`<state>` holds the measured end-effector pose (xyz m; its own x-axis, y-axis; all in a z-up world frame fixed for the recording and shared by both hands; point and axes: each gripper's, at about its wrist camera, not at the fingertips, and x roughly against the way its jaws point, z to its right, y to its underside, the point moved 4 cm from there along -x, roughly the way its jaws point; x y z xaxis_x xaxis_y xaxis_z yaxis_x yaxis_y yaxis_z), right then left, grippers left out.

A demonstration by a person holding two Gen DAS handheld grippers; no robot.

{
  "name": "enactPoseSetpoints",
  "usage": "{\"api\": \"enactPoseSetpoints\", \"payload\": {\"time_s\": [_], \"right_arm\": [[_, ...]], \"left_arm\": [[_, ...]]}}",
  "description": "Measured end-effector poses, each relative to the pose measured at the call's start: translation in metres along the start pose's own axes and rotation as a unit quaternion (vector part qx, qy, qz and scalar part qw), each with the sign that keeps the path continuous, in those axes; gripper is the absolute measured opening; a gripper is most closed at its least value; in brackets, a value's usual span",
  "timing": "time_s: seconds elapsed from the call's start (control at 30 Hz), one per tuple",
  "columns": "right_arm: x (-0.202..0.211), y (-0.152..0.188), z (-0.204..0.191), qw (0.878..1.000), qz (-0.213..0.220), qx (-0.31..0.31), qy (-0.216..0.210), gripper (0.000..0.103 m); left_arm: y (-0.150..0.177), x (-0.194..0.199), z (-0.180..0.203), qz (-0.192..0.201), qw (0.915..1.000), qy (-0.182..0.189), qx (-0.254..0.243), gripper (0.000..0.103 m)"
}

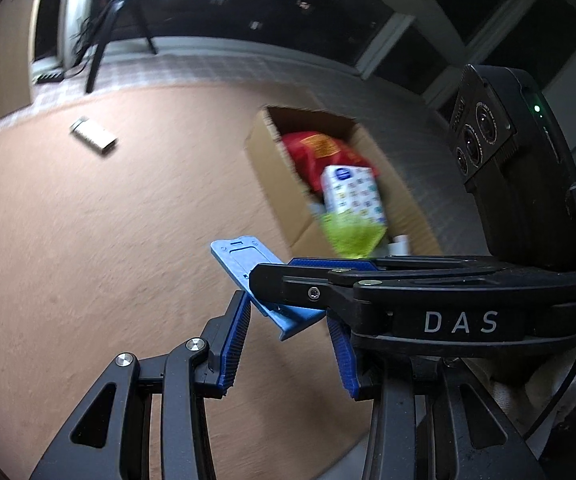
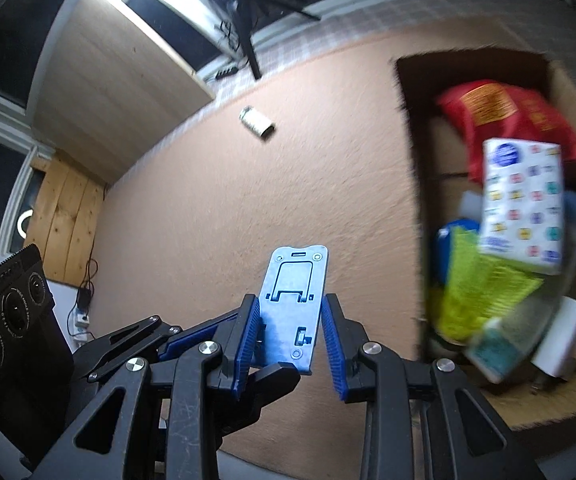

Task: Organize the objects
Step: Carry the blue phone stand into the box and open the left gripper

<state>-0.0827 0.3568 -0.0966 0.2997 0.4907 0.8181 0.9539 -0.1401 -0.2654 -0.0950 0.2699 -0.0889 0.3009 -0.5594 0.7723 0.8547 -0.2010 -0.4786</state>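
A flat light-blue plastic stand [image 2: 294, 304] is gripped between the blue pads of my right gripper [image 2: 288, 340], held above the peach carpet. It also shows in the left wrist view [image 1: 247, 268], where the right gripper [image 1: 288, 276] crosses in front. My left gripper [image 1: 290, 344] is open, its pads apart on either side of the stand's lower end and not closed on it. An open cardboard box [image 1: 271, 168] to the right holds a red bag [image 2: 508, 116], a white patterned carton [image 2: 524, 204], a yellow-green cloth [image 2: 476, 288] and other items.
A small white-grey object [image 1: 93, 136] lies alone on the carpet, also in the right wrist view [image 2: 256, 122]. A tripod [image 1: 103, 36] stands by the tiled strip and dark windows. A wooden cabinet [image 2: 99, 92] is at left.
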Motion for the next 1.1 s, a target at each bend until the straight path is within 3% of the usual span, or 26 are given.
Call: {"api": "enactPoseSetpoints", "payload": {"time_s": [0.57, 0.8, 1.1], "right_arm": [[0.087, 0.012, 0.078, 0.994, 0.076, -0.062, 0.037, 0.029], [0.096, 0.016, 0.102, 0.993, 0.081, -0.082, 0.038, 0.029], [0.096, 0.018, 0.103, 0.993, 0.082, -0.079, 0.040, 0.029]], "left_arm": [[-0.026, -0.039, 0.103, -0.014, 0.9941, 0.060, -0.089, 0.042], [-0.026, -0.055, 0.122, -0.026, 0.9924, 0.064, -0.102, 0.042], [-0.027, -0.061, 0.125, -0.028, 0.9928, 0.054, -0.104, 0.042]]}}
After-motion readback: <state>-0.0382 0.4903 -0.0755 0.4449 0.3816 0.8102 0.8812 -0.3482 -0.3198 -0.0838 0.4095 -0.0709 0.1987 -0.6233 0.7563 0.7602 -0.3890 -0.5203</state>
